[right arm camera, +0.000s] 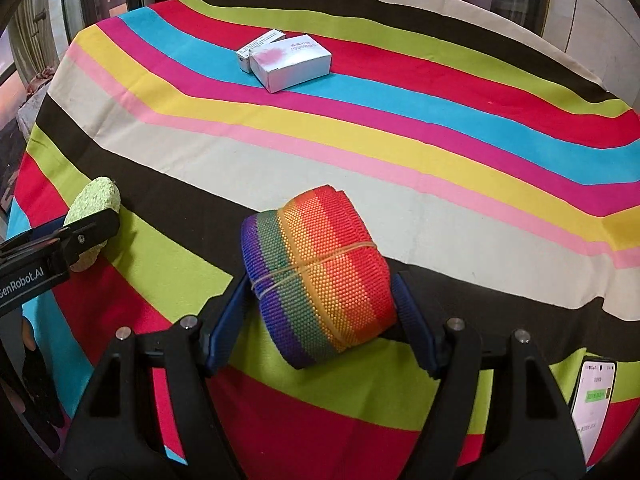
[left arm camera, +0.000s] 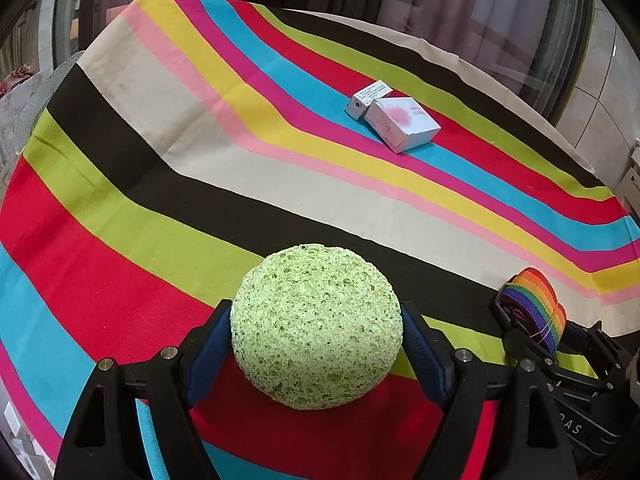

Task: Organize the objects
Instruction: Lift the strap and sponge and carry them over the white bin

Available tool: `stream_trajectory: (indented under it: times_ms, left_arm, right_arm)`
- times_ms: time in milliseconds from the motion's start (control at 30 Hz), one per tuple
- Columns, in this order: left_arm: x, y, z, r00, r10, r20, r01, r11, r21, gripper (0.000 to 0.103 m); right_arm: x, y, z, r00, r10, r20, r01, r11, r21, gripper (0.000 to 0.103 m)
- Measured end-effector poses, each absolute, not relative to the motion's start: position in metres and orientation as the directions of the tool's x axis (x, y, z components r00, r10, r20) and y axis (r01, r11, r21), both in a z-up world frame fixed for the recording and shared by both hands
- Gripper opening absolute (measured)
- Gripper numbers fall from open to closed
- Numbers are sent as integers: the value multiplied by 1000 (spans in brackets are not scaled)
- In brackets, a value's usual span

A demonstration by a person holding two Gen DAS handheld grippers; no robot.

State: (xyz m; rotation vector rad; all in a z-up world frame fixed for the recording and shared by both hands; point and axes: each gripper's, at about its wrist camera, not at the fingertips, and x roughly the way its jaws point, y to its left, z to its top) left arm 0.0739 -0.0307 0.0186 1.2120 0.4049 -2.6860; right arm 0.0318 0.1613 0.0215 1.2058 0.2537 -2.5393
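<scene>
My left gripper (left arm camera: 316, 340) is shut on a round pale-green sponge (left arm camera: 316, 326), its blue pads pressing both sides, above the striped tablecloth (left arm camera: 160, 128). The right gripper (right arm camera: 320, 304) is shut on a rainbow-striped roll of webbing (right arm camera: 320, 276) bound with a rubber band. That roll (left arm camera: 536, 300) also shows at the right of the left wrist view, and the sponge (right arm camera: 94, 204) with the left gripper sits at the left of the right wrist view. Two white boxes lie side by side farther back: a larger one with a pink print (left arm camera: 402, 122) and a narrow one (left arm camera: 366, 100).
A phone with a lit screen (right arm camera: 594, 400) lies at the table's near right edge. Curtains and glass panes stand beyond the far edge of the table. White boxes (left arm camera: 632, 184) sit off the right side.
</scene>
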Motion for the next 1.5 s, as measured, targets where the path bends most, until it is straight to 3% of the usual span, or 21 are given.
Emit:
stream_trajectory:
  times_ms: [900,1133,1233,1500]
  left_arm:
    - [148,-39,31,-685,-56,-726,299,-931,-210,81]
    - [153,-37,32,-687,-43,-726,286,-934,-215,81]
    - [159,-37,37,-695,-57,-717,281,-939,-197,81]
    - [178,-45,36,-690,-69,-721,292,-937,-190,81]
  right_arm:
    - [74,178,34,-590,-267,-762,351,-935,56,70]
    - [55,166,25,-555,-239,-797,393,-919,1,75]
    - [51,159,25,-558,-241,-794,426,-904,-25,66]
    - [76,157,36,-571,-293,-767,462,-887,-5,66]
